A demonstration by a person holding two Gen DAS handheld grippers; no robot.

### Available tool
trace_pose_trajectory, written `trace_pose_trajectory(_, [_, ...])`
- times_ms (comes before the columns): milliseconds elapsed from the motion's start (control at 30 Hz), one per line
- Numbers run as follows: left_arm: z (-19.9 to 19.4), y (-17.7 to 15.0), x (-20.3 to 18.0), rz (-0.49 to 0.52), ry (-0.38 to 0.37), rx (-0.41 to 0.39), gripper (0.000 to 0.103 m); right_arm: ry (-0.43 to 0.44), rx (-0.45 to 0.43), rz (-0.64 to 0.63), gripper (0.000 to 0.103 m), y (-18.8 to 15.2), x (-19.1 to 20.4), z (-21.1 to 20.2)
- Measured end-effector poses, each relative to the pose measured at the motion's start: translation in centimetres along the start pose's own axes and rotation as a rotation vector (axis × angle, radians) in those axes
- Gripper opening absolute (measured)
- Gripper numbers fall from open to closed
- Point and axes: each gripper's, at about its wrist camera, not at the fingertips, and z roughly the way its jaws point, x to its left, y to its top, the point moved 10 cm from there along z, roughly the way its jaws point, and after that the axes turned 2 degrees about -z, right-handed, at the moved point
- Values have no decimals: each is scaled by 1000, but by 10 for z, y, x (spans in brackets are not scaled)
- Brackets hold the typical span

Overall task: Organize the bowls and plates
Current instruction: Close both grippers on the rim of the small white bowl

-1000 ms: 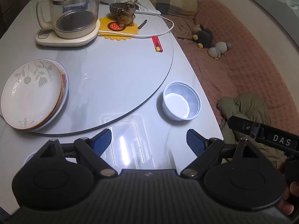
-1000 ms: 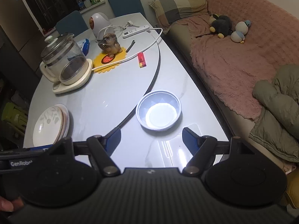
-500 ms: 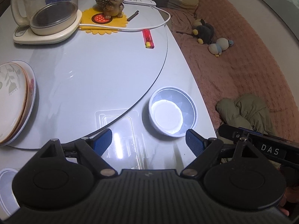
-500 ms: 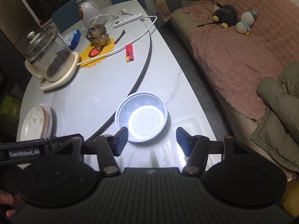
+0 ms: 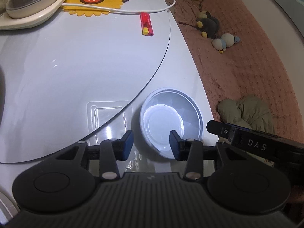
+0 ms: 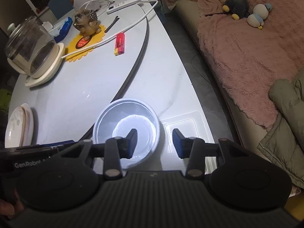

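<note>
The shallow white ceramic bowl (image 5: 172,122) sits just outside the round glass turntable's (image 5: 85,66) edge. The left gripper (image 5: 151,144) and right gripper (image 6: 154,142) straddle opposite rim walls, jaws closing, not yet pinching. Next, I judge: clamp, lift level.

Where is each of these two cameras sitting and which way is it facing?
Left wrist: on the left gripper, angled down at the table; its closing jaws straddle the white bowl's left rim; the right gripper's body shows at right.
Right wrist: on the right gripper, angled down likewise; its closing jaws straddle the bowl's right rim; a hand shows at the lower left.
Shared: bowl, red lighter, kettle, sofa.
</note>
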Motion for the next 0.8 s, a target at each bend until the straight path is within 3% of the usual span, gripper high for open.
trace_pose_trajectory(333, [31, 8, 0, 1, -13, 21, 25, -7, 51, 22, 19, -6, -7, 39])
trace_pose_trajectory(567, [40, 10, 0, 8, -20, 39, 25, 2, 60, 27, 16, -3, -7, 49])
trace_pose_trajectory(800, [20, 14, -1, -6, -33, 30, 25, 13, 58, 20, 16, 3, -1, 35])
